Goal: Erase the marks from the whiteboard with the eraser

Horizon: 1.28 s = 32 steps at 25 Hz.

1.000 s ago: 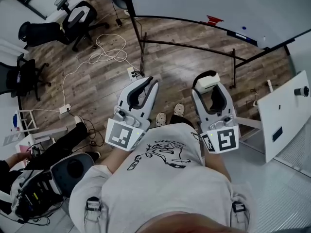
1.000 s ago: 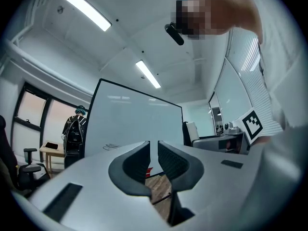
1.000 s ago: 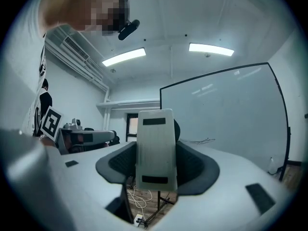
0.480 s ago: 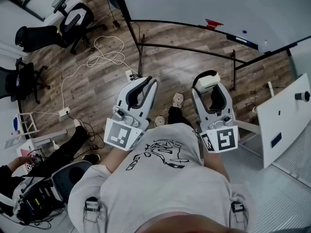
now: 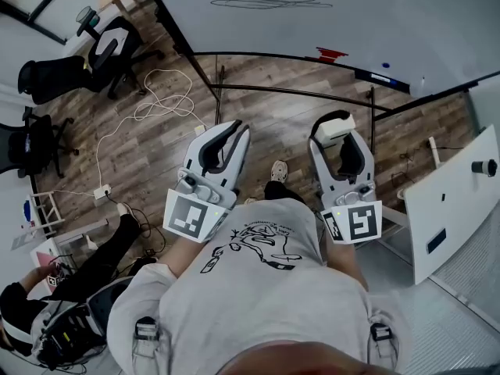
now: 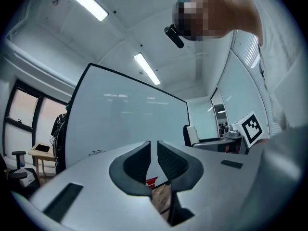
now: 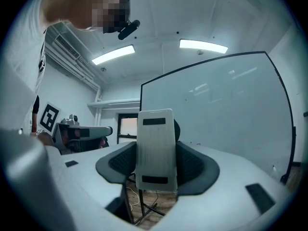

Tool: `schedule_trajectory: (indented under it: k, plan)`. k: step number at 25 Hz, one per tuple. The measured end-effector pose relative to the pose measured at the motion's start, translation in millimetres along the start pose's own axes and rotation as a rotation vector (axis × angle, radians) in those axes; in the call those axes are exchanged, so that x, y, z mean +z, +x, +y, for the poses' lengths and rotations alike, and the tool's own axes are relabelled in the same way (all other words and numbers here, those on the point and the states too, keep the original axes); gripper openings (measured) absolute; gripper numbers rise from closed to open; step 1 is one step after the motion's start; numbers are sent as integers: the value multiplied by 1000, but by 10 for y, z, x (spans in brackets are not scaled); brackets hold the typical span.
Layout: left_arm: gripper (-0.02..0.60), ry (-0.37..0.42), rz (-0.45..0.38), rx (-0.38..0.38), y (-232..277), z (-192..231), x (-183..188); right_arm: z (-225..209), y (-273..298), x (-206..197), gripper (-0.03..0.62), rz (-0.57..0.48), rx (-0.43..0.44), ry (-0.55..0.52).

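Your right gripper [image 7: 155, 150] is pinching the eraser [image 7: 154, 129]. The white slab stands upright between the dark pads and rises well above them. It was clamped the same way a second ago. Your left gripper [image 6: 153, 150] has its jaws pressed almost together, with only a thin slit between them and nothing in it, also as before. Both grippers are held out in front of your chest, side by side and apart, much where they were.

What has changed is the surroundings. The whiteboard [image 5: 367, 18] now fills far more of the top of the head view. The black scribble [image 5: 269, 2], which sat right at the upper edge a second ago, now lies well inside the frame. A small red item [image 5: 330, 53] on the board's tray [image 5: 391, 79] has slid down the picture with it. The eraser is not touching the board, and wood floor [image 5: 266, 116] and the stand's dark crossbar [image 5: 289, 92] still lie between them in the head view. In the left gripper view the scribble shows low on the board, just left of the jaws.

Below you, one shoe [image 5: 279, 170] now shows between the grippers, where two showed earlier. At the left, the office chairs [image 5: 117, 41] and the white cable [image 5: 156, 104] have shifted leftward in the picture. The seated person [image 5: 94, 260] is at lower left.
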<state>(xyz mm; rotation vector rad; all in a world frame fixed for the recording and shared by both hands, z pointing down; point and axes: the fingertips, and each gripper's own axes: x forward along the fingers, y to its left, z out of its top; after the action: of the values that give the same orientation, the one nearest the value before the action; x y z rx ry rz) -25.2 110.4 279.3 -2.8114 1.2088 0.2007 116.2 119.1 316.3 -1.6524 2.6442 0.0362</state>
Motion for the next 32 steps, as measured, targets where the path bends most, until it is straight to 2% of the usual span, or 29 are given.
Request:
schedule_trajectory:
  k: [10, 20, 23, 27, 32]
  plan:
    - [55, 0, 49, 19, 844, 95, -166, -814, 419, -27, 258, 21, -5, -47]
    - [55, 5, 24, 41, 1494, 198, -235, -1448, 860, -87, 258, 64, -42, -206]
    - [55, 6, 39, 62, 1580, 260, -309, -1619, 995, -130, 258, 86, -52, -305]
    - [55, 2, 64, 88, 1629, 387, -386, -1832, 1184, -178, 258, 183, -92, -480]
    - [54, -1, 53, 100, 1639, 556, -384, -1942, 1583, -131, 258, 185, -123, -665]
